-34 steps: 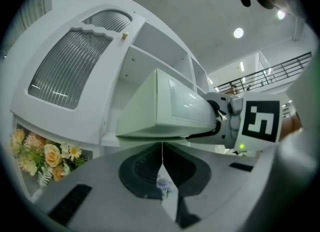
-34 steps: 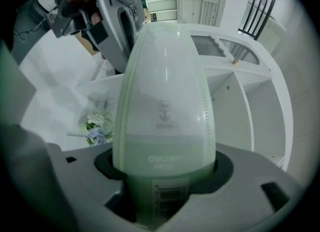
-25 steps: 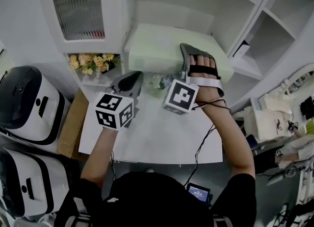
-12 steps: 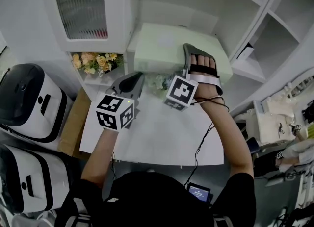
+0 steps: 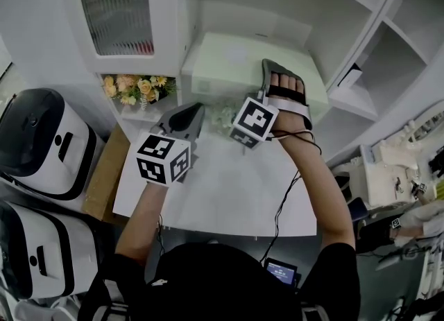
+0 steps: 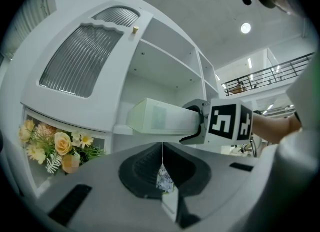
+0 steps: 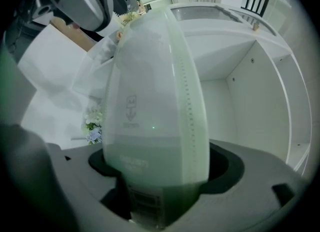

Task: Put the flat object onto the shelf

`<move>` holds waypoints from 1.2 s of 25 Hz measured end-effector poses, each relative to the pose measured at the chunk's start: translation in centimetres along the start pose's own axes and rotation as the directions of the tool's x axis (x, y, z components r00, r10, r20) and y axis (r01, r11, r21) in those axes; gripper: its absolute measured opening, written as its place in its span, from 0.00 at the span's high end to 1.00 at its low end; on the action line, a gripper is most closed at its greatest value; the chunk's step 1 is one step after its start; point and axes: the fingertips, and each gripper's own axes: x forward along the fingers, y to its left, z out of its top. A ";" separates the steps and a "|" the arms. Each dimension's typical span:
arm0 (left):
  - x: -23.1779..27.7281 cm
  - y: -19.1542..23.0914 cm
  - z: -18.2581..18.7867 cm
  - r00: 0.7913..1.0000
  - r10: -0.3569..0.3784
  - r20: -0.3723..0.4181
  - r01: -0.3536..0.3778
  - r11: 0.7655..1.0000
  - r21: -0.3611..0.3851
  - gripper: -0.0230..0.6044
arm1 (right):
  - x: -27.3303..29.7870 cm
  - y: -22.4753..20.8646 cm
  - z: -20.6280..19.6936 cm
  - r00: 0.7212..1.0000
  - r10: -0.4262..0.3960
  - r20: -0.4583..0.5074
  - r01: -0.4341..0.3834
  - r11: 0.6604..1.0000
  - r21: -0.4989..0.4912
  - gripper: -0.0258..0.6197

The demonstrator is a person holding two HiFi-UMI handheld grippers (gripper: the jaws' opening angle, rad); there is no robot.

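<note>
A flat pale green box (image 5: 232, 63) lies in the white shelf unit's lower compartment (image 5: 347, 98). It shows end-on in the left gripper view (image 6: 160, 118) and fills the right gripper view (image 7: 150, 100). My right gripper (image 5: 274, 70) reaches along the box's right end. Its jaws are opening with the box still between them (image 7: 160, 176), and a dark gap shows beside the box. My left gripper (image 5: 191, 111) hovers over the table in front of the shelf, shut and empty (image 6: 161, 148).
A white table (image 5: 222, 188) stands below the shelf unit. A ribbed glass cabinet door (image 5: 114, 11) is at upper left, with flowers (image 5: 132, 89) under it. A small flower bunch (image 5: 222, 115) sits between the grippers. Black-and-white machines (image 5: 41, 146) and cardboard (image 5: 100, 174) are at left.
My right gripper and the green box have shifted slightly further toward the shelf. The left gripper has stayed where it was.
</note>
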 end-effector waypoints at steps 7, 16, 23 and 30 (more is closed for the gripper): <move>0.2 0.6 -0.1 1.000 0.007 -0.005 -0.007 1.000 0.007 0.95 | 1.5 0.0 0.0 0.999 0.032 0.004 -0.032 0.999 0.018 0.31; 0.8 0.6 -0.4 1.000 0.007 -0.011 -0.007 1.000 0.006 0.95 | 2.9 0.0 0.0 0.998 0.065 0.001 -0.065 0.998 0.025 0.27; 1.2 1.2 -0.5 1.000 0.017 -0.011 -0.017 1.000 0.003 0.95 | 4.1 -0.2 0.0 0.998 0.070 -0.008 -0.069 0.997 0.032 0.27; 1.6 1.5 -0.7 1.000 0.021 -0.015 -0.021 1.000 0.006 0.95 | 5.4 -0.6 0.0 0.998 0.059 -0.006 -0.059 0.998 0.032 0.25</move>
